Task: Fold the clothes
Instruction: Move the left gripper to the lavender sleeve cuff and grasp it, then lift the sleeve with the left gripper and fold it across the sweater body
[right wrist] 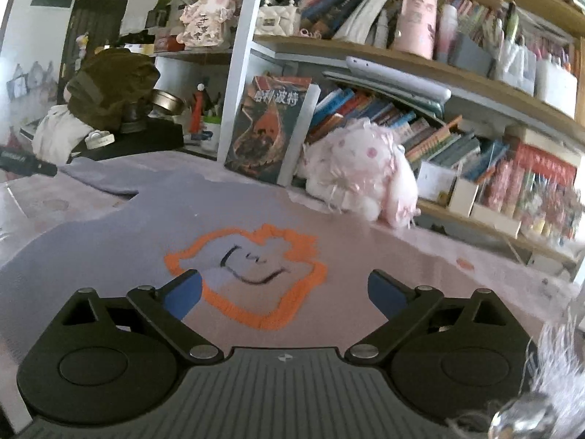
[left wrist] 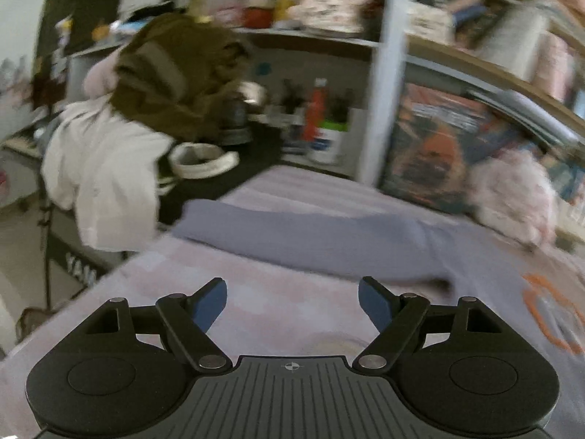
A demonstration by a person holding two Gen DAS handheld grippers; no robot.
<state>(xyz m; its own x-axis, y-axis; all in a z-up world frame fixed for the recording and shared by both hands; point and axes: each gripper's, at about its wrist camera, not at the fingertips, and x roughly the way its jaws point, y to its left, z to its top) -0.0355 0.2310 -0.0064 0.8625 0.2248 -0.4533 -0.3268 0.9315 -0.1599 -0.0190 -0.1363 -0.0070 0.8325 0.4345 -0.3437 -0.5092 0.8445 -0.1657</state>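
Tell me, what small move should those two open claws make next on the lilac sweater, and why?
Probably the left gripper should reach to the outstretched sleeve of the lilac sweater with the orange-outlined face and close on it. The sweater lies flat, the sleeve is unfolded, and both it and the right gripper stand open, holding nothing.

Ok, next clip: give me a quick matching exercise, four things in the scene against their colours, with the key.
Things:
1. sweater
2. outline of the face design
3. plush toy
4. pads of the right hand-held gripper

Colours:
A. orange
B. blue
C. lavender grey
D. pink and white

Pairs: 1-C, 2-A, 3-D, 4-B
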